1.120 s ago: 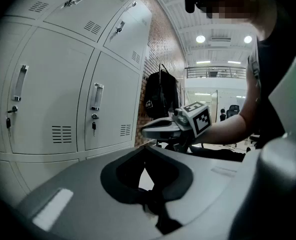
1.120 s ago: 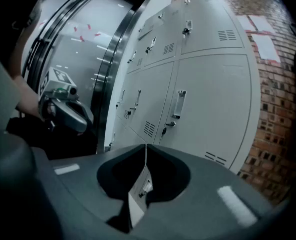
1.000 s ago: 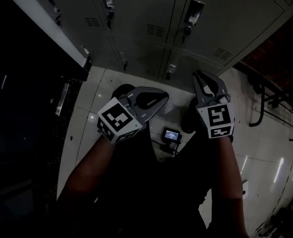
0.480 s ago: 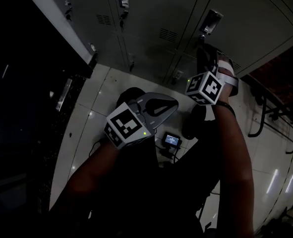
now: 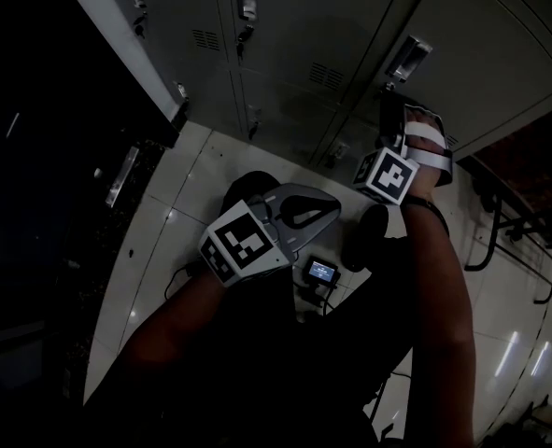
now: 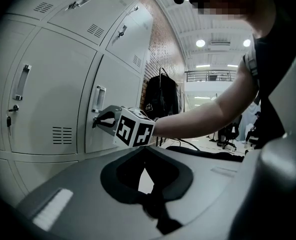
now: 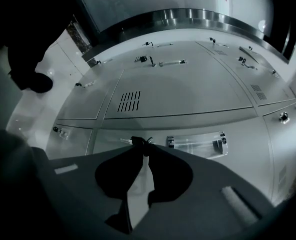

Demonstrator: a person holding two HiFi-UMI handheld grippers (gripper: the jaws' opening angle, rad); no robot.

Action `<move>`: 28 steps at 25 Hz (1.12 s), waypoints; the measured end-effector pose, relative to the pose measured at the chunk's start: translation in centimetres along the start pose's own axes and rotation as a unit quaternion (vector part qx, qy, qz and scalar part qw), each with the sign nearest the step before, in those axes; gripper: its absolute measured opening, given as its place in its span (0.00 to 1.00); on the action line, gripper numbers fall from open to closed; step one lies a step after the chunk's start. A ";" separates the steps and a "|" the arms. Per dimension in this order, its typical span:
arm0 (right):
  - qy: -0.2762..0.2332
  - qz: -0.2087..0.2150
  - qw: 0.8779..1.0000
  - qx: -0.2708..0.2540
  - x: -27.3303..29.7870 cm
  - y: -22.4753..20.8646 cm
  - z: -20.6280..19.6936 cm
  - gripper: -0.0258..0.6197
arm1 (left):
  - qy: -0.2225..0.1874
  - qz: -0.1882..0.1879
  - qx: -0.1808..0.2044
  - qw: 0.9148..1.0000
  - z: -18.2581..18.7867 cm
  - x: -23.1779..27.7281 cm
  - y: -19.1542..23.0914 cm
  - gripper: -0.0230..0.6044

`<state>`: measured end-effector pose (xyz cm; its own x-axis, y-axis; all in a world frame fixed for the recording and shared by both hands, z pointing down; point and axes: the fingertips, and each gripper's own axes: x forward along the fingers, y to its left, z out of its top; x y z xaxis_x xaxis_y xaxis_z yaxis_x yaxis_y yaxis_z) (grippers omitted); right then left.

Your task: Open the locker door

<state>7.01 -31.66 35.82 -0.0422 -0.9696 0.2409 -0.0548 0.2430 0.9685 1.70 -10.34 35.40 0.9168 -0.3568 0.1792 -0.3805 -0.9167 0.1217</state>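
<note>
- The grey metal locker door [image 5: 476,49] is in the far right part of the locker bank, and it is shut, flush with the doors beside it.
- Its shiny bar handle [image 7: 195,141] is on the door, and just to the left of it, in the right gripper view, a small metal key [image 7: 147,140] sticks out of the lock.
- The right gripper [image 5: 389,103] is raised up to this door, a little nearer than the handle.
- In its own view the right gripper's dark fingers are pressed together on the key, which shows on both sides of the tips.
- The left gripper [image 5: 334,211] is held low and near the person's body, well apart from the lockers, over the white tiled floor [image 5: 163,213].
- The left gripper's fingers are together, with nothing between them.
- A small black device with a lit screen [image 5: 322,271] is near the left gripper, a little lower in the head view.
</note>
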 end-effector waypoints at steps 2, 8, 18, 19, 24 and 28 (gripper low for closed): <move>-0.008 -0.005 1.000 0.006 -1.1 0.1 0.1 0.10 | 0.000 0.000 0.000 1.000 0.0 0.0 -0.1 0.05; -0.040 -0.004 0.999 0.016 -5.9 1.2 0.3 0.10 | 0.004 0.005 0.001 1.000 -0.4 -0.3 0.1 0.05; -0.061 -0.004 0.997 0.050 -15.0 3.4 -3.0 0.11 | 0.016 0.006 0.004 1.000 -0.7 0.1 0.1 0.05; -0.059 -0.002 0.997 0.050 -15.7 3.6 -3.5 0.11 | 0.018 0.005 0.005 1.000 -0.8 0.2 0.0 0.05; -0.044 0.004 0.998 0.050 -18.7 4.3 -6.5 0.12 | 0.023 0.005 0.008 1.000 -0.9 0.4 0.0 0.05; -0.017 -0.001 0.999 0.045 -20.7 4.7 -9.4 0.12 | 0.026 0.005 0.008 1.000 -0.9 0.5 0.0 0.05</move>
<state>17.00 -10.71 35.94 -0.0750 -0.9688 0.2363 -0.1438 0.2450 0.9588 2.01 -10.38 36.37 0.9055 -0.3563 0.2306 -0.3869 -0.9162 0.1037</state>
